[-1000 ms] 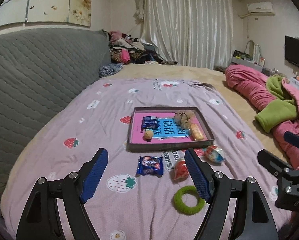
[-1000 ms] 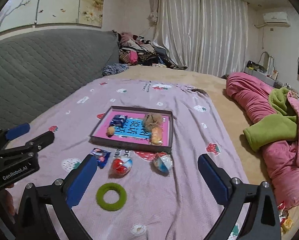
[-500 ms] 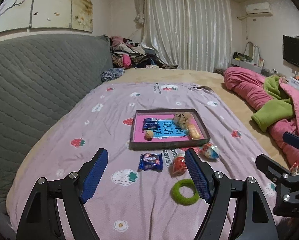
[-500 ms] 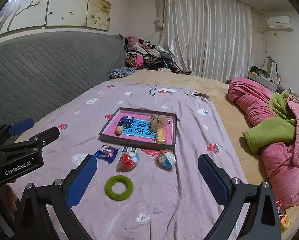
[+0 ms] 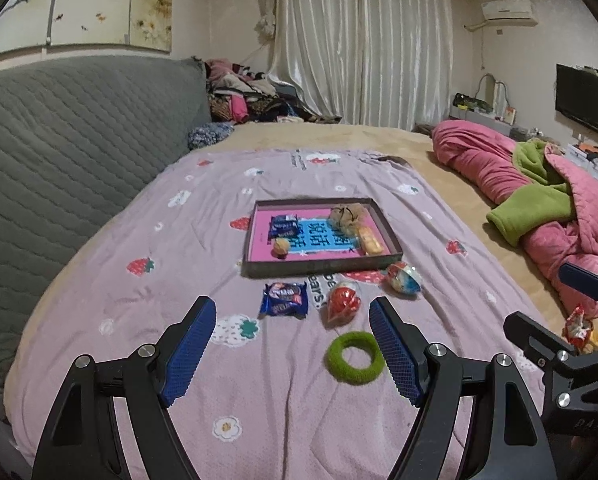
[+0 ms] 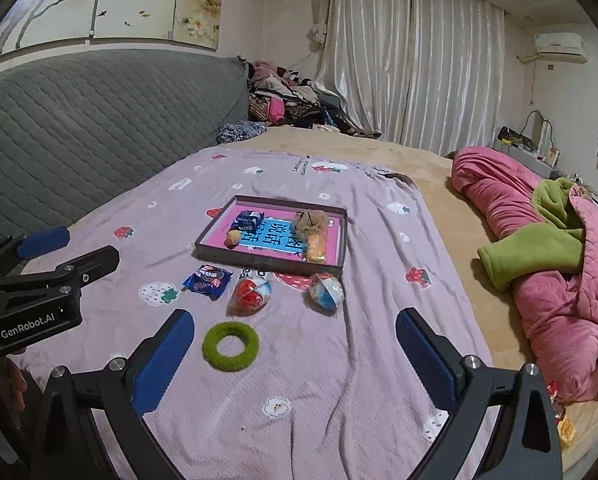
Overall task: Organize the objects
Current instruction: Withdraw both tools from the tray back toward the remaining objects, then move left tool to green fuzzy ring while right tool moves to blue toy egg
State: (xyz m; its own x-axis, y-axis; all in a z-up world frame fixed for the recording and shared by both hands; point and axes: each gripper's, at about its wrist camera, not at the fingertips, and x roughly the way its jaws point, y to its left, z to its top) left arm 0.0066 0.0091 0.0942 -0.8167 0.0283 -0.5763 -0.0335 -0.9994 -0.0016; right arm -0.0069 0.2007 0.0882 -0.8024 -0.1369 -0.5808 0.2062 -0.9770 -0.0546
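Note:
A shallow box tray with a pink and blue bottom lies on the purple blanket. It holds a blue snack packet, a small round ball, a brown fuzzy thing and an orange wrapped snack. In front of it lie a blue snack packet, a red egg toy, a blue and white egg toy and a green ring. My left gripper and right gripper are open, empty and held above the blanket's near end.
A grey quilted headboard runs along the left. A pink and green quilt is heaped on the right of the bed. Clothes are piled at the far end by the curtains. Small wrappers lie at the bed's right edge.
Both grippers have pulled back and risen a little from the tray, so the objects look smaller and farther. Nothing on the blanket has moved. Both stay open.

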